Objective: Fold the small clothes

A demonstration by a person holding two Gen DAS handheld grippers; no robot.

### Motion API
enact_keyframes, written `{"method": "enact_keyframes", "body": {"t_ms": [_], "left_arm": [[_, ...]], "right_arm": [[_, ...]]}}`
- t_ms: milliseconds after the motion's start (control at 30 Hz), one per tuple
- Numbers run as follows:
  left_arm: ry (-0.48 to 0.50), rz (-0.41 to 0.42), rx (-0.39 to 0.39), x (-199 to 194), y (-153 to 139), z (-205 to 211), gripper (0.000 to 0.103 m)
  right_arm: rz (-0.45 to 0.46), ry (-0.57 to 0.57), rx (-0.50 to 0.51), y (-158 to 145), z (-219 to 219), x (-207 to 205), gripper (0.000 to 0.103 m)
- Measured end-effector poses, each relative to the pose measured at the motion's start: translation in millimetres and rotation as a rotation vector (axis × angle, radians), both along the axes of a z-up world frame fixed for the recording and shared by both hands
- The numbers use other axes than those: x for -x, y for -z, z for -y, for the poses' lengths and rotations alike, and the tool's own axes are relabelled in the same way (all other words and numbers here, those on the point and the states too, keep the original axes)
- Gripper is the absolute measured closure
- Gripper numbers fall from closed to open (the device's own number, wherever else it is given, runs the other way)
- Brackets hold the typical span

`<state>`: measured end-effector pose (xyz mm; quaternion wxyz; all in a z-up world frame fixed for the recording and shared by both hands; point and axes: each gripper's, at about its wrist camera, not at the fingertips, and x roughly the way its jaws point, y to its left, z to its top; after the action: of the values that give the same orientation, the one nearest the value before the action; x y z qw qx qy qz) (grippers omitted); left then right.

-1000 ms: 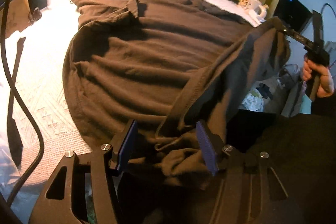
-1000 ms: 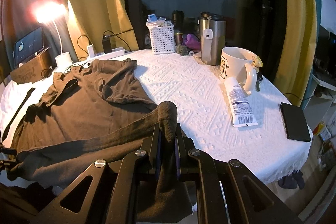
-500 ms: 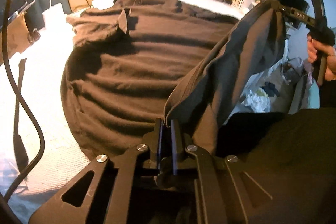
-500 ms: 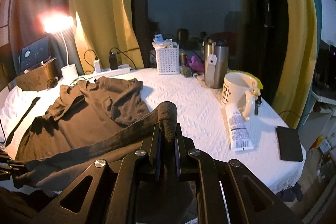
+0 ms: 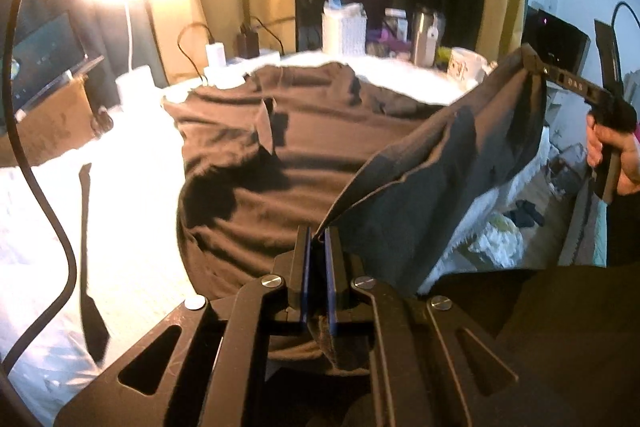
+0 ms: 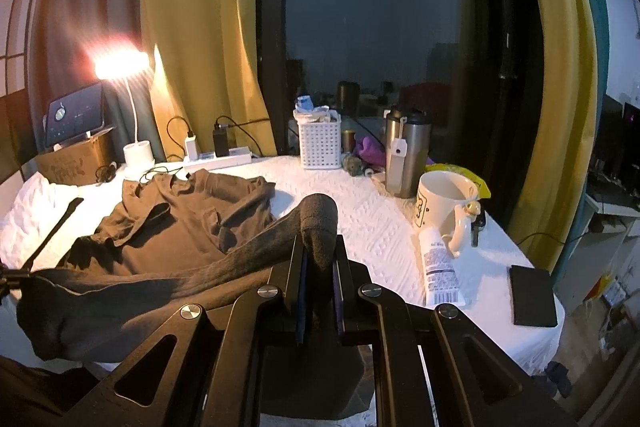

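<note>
The left gripper (image 5: 316, 239) is clamped on the hem of the brown shirt (image 5: 304, 163); the right gripper (image 6: 318, 247) pinches the same hem farther along, so the edge hangs stretched between them above the shirt's body, which lies spread on the white table (image 6: 360, 219). A mug (image 6: 444, 203) stands right of the shirt
</note>
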<state>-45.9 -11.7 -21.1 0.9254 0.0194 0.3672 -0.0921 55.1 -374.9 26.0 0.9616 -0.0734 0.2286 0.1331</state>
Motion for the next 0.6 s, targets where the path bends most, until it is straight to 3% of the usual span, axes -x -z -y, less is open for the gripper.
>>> {"method": "enact_keyframes", "body": {"t_ms": [600], "left_arm": [[-0.117, 0.179, -0.019, -16, -47, -35, 0.098]], "right_arm": [[0.05, -0.036, 0.009, -22, -13, 7, 0.093]]}}
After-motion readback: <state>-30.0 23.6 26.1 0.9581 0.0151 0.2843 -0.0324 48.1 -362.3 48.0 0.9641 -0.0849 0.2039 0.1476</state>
